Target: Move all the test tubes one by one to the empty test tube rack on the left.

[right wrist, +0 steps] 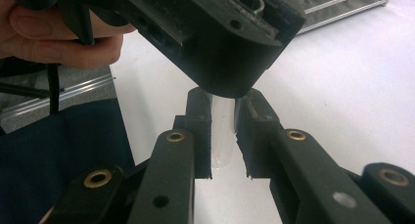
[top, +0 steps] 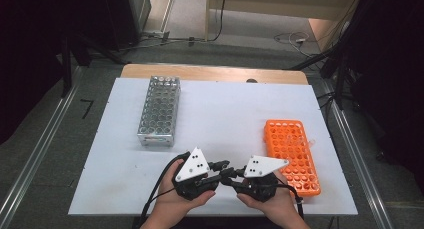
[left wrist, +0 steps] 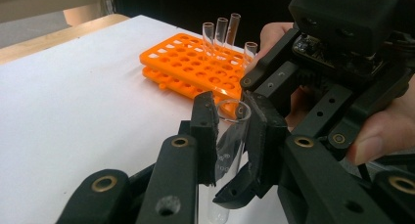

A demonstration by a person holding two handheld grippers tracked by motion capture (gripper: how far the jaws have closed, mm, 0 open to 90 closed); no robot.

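The white table (top: 220, 119) is evenly and brightly lit from overhead, while the floor and room around it fall to near black at the left and right edges. Shadows beside the metal rack (top: 159, 110) are faint and short. In both gripper views the near black jaws are soft and blurred, and the table behind them washes out pale. The orange rack (left wrist: 195, 67) stays fairly sharp.
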